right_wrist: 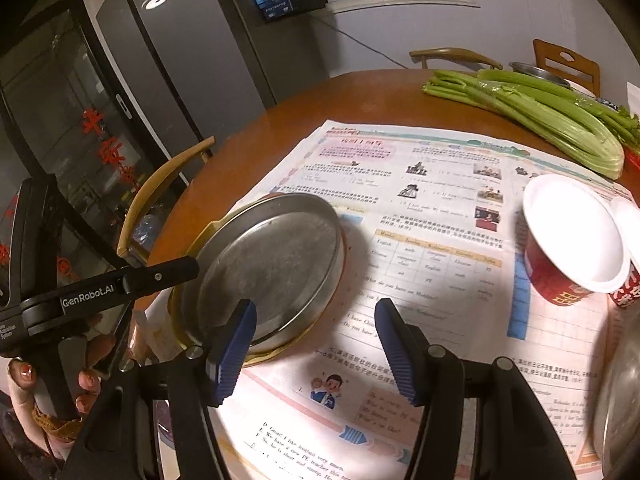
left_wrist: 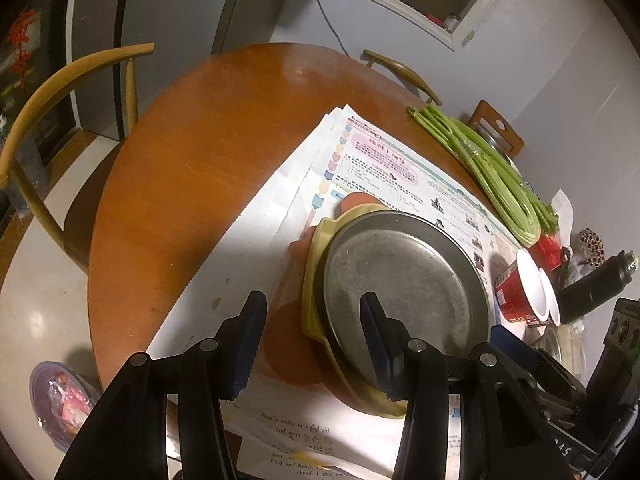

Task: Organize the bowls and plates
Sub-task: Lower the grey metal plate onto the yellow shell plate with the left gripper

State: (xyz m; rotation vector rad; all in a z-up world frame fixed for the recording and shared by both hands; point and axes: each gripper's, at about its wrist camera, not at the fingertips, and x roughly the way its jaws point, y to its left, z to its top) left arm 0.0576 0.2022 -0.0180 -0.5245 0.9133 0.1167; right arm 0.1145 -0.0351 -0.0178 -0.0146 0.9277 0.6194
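Kitchen table (left_wrist: 192,128), evening: a metal pan (left_wrist: 404,280) sits nested on a yellow dish (left_wrist: 316,276), the stack resting on newspaper (left_wrist: 248,248) near the table's left edge in the left-wrist view. L gripper (left_wrist: 312,340) straddles the stack's near rim, one finger outside on the paper, the other over the pan's floor; jaws apart, nothing clamped. R gripper (right_wrist: 316,344) hangs just right of the stack w/ jaws apart and empty; its left finger overlaps the pan's rim in the right-wrist view, touching or not can't be told. Two red cups (right_wrist: 576,248) stand well to the right, celery (right_wrist: 532,124) at the far side.

Handling, as a guess: pan looks thin, stiff, light, scuffed steel, prob. slippery under rubber pads; the dish below looks like plastic w/ a lip, stiff enough. Best hold is the raised rim, one pad inside and one outside, pinching wall not floor. Loose nesting means the pan may lift alone or slide off the dish if tilted.
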